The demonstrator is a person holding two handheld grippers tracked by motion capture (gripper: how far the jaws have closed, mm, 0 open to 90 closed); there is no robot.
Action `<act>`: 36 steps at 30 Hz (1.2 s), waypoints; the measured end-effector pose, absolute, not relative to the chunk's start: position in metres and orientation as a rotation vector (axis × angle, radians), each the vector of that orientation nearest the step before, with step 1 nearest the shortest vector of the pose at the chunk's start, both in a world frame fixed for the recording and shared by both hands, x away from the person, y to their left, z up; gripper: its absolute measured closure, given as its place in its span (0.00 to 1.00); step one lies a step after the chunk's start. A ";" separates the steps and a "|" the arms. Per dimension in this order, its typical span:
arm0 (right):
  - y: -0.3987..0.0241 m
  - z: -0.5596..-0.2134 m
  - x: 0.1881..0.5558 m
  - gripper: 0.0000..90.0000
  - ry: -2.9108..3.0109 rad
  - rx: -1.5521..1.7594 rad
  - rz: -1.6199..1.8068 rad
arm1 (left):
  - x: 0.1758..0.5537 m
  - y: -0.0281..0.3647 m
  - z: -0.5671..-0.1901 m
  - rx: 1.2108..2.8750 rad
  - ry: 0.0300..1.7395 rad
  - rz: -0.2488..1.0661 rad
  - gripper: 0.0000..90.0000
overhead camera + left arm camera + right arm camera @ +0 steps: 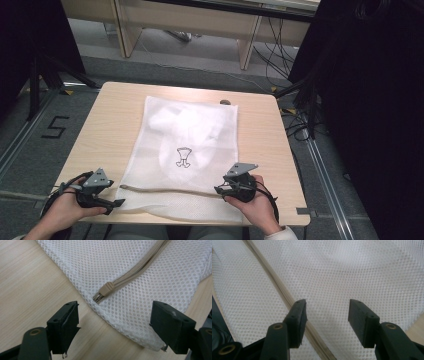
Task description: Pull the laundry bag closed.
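White mesh laundry bag [187,150] lying flat on the wooden table [115,125], a gripper at each near corner.

The left gripper [113,322] has its jaws spread wide with nothing between them, just short of the beige zipper pull [105,290] at the bag's corner. The right gripper [327,317] is likewise spread, hovering over the netting beside the beige zipper [287,298]. Inside the honeycomb fabric, a pale garment with a small dark print [183,156] shows only dimly.
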State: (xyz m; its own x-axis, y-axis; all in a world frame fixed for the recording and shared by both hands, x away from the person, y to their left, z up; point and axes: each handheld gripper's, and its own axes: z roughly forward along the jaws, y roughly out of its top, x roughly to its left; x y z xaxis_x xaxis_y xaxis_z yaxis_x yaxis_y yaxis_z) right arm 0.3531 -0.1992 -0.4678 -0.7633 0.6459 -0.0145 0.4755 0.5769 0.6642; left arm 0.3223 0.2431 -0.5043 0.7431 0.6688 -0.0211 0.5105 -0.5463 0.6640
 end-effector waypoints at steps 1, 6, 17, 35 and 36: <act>-0.198 -0.466 0.353 0.56 2.559 0.921 0.977 | 0.322 0.243 -0.505 2.270 0.892 0.303 0.25; -0.190 -0.463 0.353 0.61 2.552 0.851 1.041 | 0.323 0.245 -0.505 2.264 0.911 0.294 0.25; -0.150 -0.458 0.358 0.67 2.611 0.723 1.092 | 0.324 0.245 -0.505 2.269 0.889 0.294 0.25; -0.072 -0.460 0.370 0.71 2.735 0.595 1.160 | 0.328 0.244 -0.509 2.250 0.901 0.233 0.25; -0.072 -0.460 0.370 0.71 2.735 0.595 1.160 | 0.328 0.244 -0.508 2.252 0.897 0.236 0.25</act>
